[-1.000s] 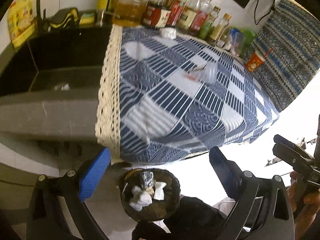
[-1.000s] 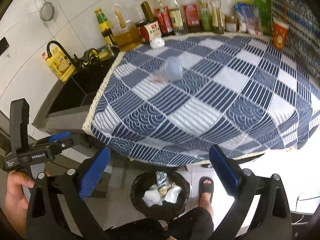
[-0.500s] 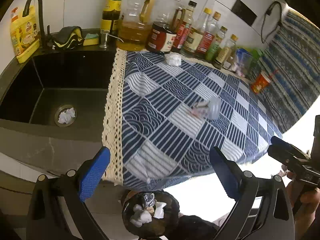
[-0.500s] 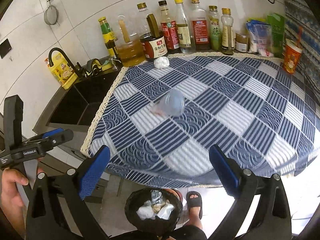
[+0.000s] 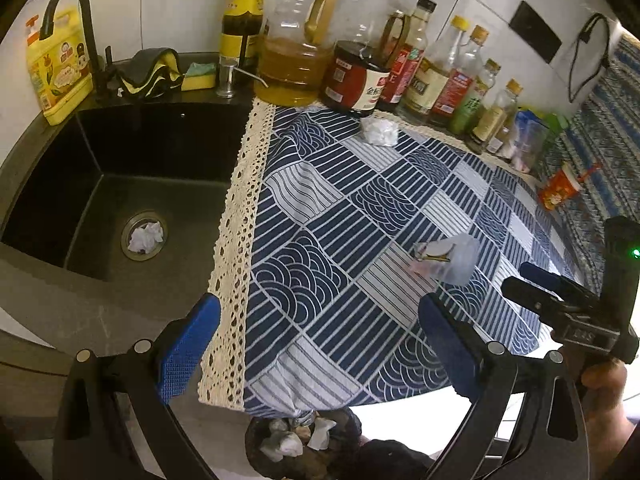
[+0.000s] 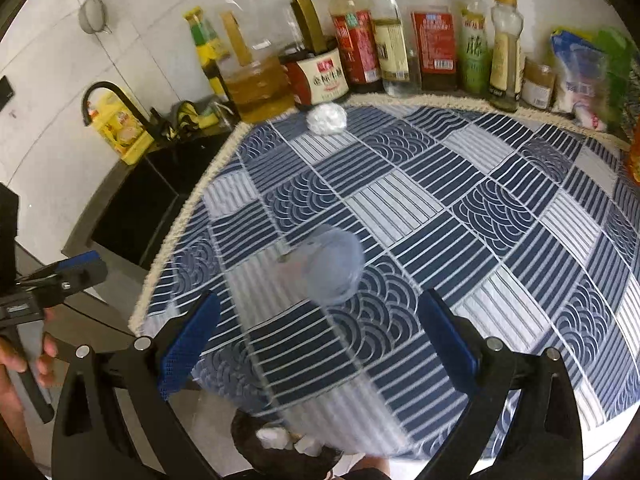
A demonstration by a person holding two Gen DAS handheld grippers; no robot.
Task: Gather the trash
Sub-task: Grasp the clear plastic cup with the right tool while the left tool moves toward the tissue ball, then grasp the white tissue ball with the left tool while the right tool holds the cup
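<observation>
Kitchen counter, white tiled wall behind; blue-and-white patchwork tablecloth with cream lace edge covers the worktop. Black sink to its left, a crumpled white tissue sitting in the drain. Second tissue wad lies at the cloth's back edge, just in front of the dark sauce jar. Clear plastic cup lies on its side mid-cloth, some wrapper scrap inside; contents blurred.

Left gripper: jaws wide apart, holding nothing, hovering over the cloth's front-left corner. Right gripper: jaws wide apart, empty, the cup just ahead between the finger lines.

Row of oil and sauce bottles along the wall; labels in Chinese characters, not legible. Yellow detergent bottle beside the black faucet. Black-lined trash bin below the counter edge, holding tissues. Red-orange paper cup at far right.
</observation>
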